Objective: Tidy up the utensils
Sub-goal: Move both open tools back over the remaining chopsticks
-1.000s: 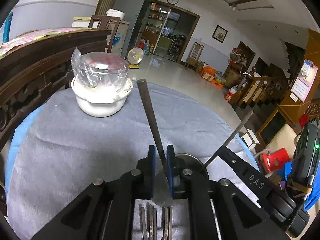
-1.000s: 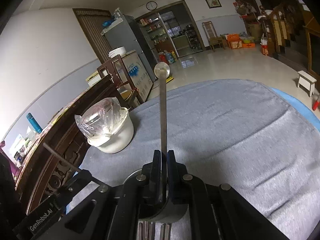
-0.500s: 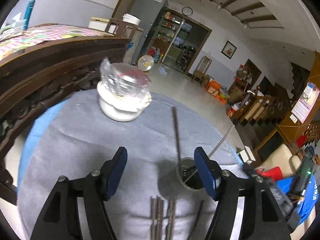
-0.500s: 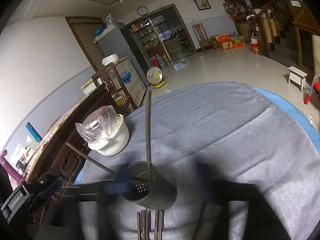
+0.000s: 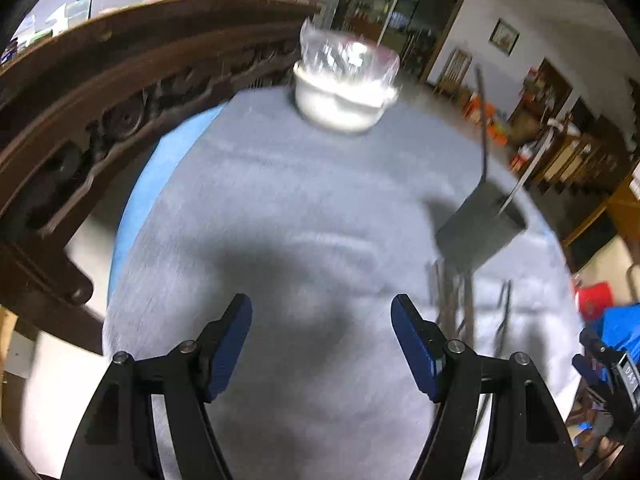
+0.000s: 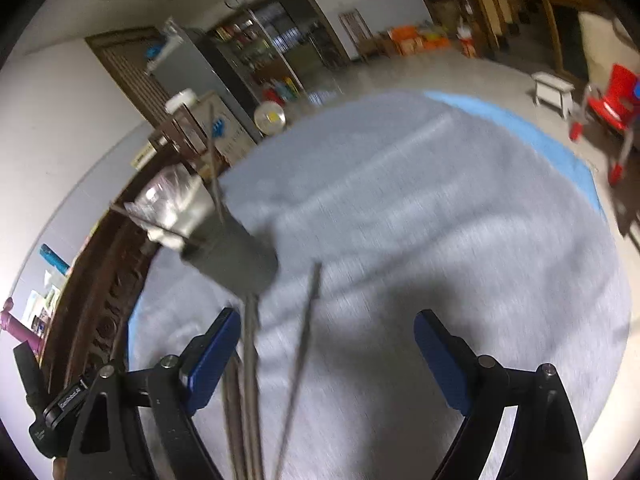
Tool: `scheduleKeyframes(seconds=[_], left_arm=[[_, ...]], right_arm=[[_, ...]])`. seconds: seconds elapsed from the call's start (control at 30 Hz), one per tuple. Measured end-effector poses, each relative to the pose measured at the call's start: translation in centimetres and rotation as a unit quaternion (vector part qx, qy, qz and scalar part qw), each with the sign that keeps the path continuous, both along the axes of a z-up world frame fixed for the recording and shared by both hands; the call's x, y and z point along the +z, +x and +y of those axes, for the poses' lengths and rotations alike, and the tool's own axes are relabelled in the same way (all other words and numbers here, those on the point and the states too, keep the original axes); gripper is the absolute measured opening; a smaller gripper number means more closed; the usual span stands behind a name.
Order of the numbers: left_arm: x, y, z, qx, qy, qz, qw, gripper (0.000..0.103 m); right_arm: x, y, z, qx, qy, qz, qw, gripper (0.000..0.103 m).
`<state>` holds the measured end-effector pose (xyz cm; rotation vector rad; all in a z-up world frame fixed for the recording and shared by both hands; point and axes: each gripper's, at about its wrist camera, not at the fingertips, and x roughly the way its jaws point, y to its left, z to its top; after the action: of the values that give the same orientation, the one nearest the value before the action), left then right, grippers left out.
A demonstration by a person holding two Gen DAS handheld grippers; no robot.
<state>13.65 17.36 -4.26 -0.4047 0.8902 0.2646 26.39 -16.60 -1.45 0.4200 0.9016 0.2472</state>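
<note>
Your right gripper point(image 6: 327, 354), jaws just sprung apart, shows loose utensils point(image 6: 250, 380) lying between its fingers; your left gripper point(image 5: 321, 340), also just released, frames bare cloth point(image 5: 280, 200). Beyond the fingertips, the dark holder point(image 6: 234, 256) holds two utensils.

Each wrist camera looks steeply down past its own claw at the grey-clothed table point(image 5: 312, 208); both views share the dark utensil holder point(image 5: 480, 224) ahead.
</note>
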Motion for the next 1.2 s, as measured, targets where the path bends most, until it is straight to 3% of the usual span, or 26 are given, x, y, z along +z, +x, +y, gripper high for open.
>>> scheduleKeyframes(seconds=[0.17, 0.37, 0.6, 0.67, 0.83, 1.1, 1.2], left_arm=[[-1.5, -1.1, -0.1, -0.003, 0.005, 0.030, 0.9995, 0.073], [-1.8, -1.8, -1.4, -0.025, 0.014, 0.038, 0.9989, 0.073], [-2.4, -1.4, -3.7, -0.056, 0.039, 0.058, 0.9960, 0.073], [-2.3, -1.2, -4.1, -0.062, 0.043, 0.058, 0.9955, 0.073], [-2.5, -1.1, -4.6, -0.072, 0.048, 0.065, 0.9941, 0.073], [-3.2, -1.1, -3.8, -0.064, 0.036, 0.075, 0.9945, 0.073], [-3.3, -1.1, -3.5, -0.061, 0.032, 0.076, 0.9948, 0.073]], right_arm=[[-1.6, -1.5, -0.4, 0.003, 0.007, 0.018, 1.000, 0.091], [-2.7, -2.5, -0.6, 0.017, 0.020, 0.037, 0.999, 0.090], [-3.6, -1.6, 0.6, 0.037, 0.013, 0.064, 0.997, 0.088], [-3.7, -0.8, 1.4, 0.049, 0.002, 0.073, 0.996, 0.084], [-3.9, 1.9, 3.7, 0.076, -0.012, 0.096, 0.992, 0.054], [-5.0, 5.6, 7.4, 0.100, -0.034, 0.134, 0.985, 0.040], [-5.6, 6.3, 8.4, 0.102, -0.047, 0.145, 0.983, 0.040]])
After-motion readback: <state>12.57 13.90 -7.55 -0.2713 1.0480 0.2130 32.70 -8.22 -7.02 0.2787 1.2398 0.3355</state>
